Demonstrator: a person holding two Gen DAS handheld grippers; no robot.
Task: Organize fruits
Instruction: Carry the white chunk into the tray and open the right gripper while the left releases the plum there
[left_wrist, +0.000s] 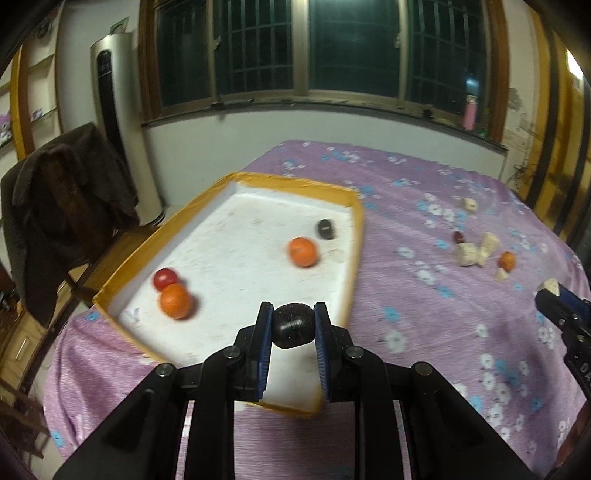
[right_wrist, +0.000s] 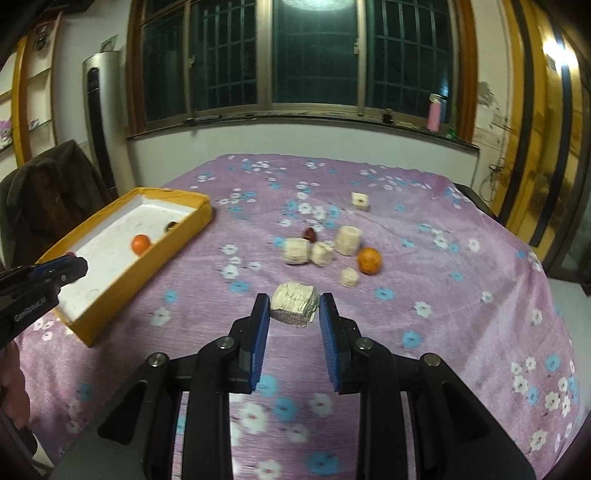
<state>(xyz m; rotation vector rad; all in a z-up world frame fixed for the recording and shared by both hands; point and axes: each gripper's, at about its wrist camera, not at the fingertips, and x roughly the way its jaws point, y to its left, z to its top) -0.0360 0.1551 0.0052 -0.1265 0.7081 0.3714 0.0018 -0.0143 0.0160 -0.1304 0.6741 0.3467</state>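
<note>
My left gripper (left_wrist: 293, 325) is shut on a dark round fruit (left_wrist: 293, 325) and holds it over the near end of the yellow-rimmed white tray (left_wrist: 295, 182). In the tray lie two oranges (left_wrist: 303, 252) (left_wrist: 175, 300), a red fruit (left_wrist: 164, 278) and a dark fruit (left_wrist: 325, 229). My right gripper (right_wrist: 294, 306) is shut on a pale corn-cob piece (right_wrist: 294, 306) above the purple cloth. Beyond it lie an orange (right_wrist: 368, 260), a red date (right_wrist: 309, 233) and several pale cob pieces (right_wrist: 295, 251). The left gripper also shows in the right wrist view (right_wrist: 70, 267).
The table carries a purple flowered cloth (right_wrist: 424, 332). A chair with a dark jacket (left_wrist: 66, 206) stands to the left, next to a tall white tower unit (left_wrist: 114, 122). A pink bottle (right_wrist: 434, 114) stands on the window sill behind.
</note>
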